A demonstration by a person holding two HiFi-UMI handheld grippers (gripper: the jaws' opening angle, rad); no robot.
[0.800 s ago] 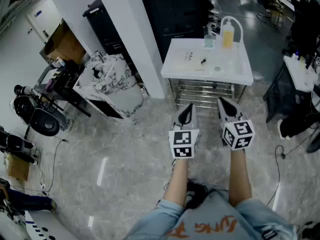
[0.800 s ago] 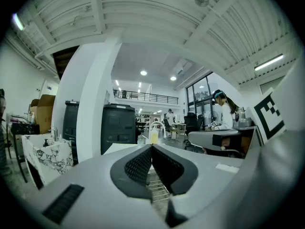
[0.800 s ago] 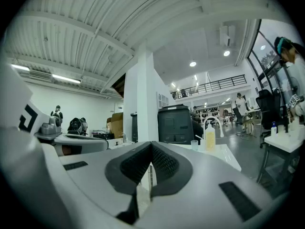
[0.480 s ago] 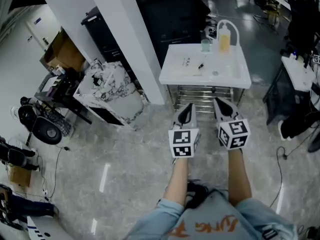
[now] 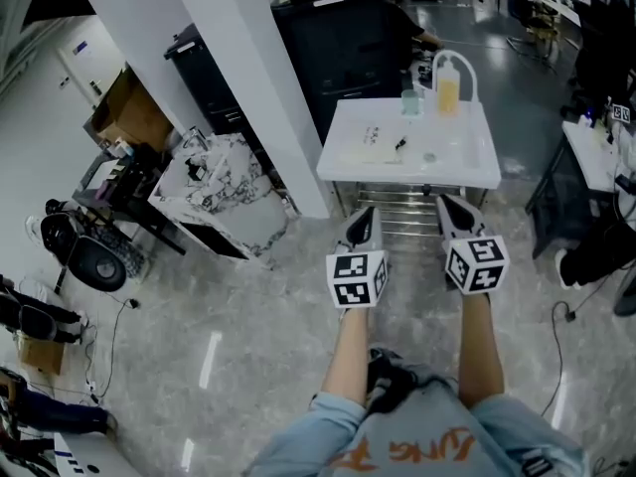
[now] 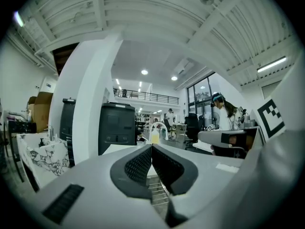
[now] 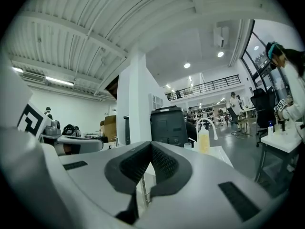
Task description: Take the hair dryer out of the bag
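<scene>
Little here can be read. My shirt (image 5: 409,452) bears big orange letters, upside down to me and cut by the edge; possibly a short word, but I cannot spell it out. The cubes on my left claw (image 5: 366,219) and right claw (image 5: 449,207) show black-and-white square codes, no letters. A wall plate (image 5: 77,40) is too small.

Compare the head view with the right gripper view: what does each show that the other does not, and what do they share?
Only the head view: the person's forearms and orange-printed shirt, seen from above. Only the right gripper view: the ribbed ceiling with its lights and a balcony railing far back. Both: the shut right claw, the white table, the yellow bottle on it, the black cabinet and the white pillar.
</scene>
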